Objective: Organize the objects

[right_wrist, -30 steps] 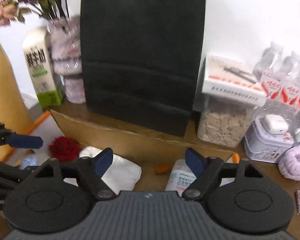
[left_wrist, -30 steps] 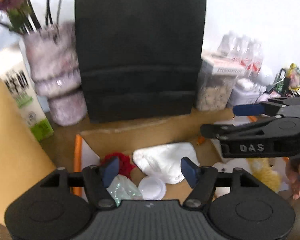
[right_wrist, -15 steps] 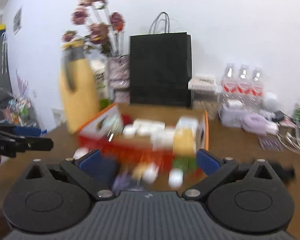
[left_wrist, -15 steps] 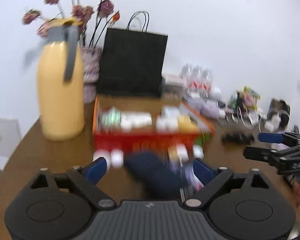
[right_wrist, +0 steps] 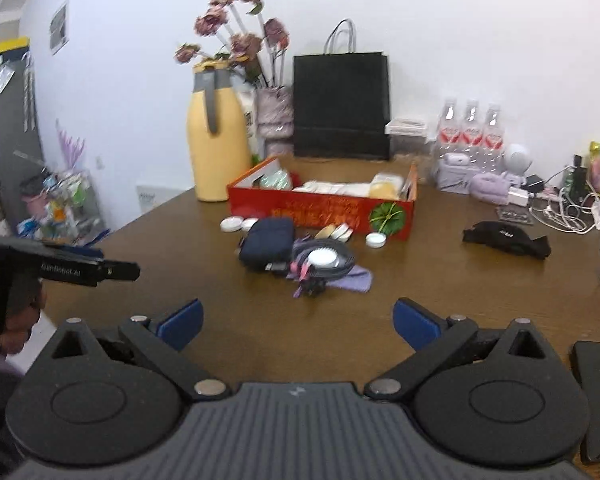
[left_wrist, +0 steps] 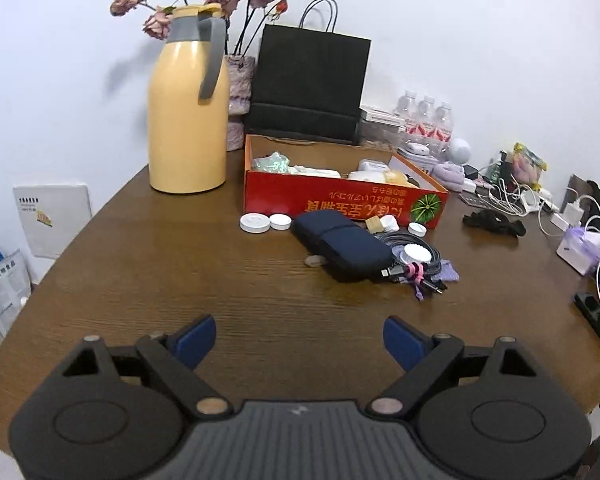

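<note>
Left gripper (left_wrist: 299, 338) gapes; navy pouch (left_wrist: 342, 244) fronts red box (left_wrist: 340, 198).

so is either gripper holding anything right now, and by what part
Nothing is held. The left gripper and the right gripper are both open and empty above the table, back from the navy pouch.
</note>
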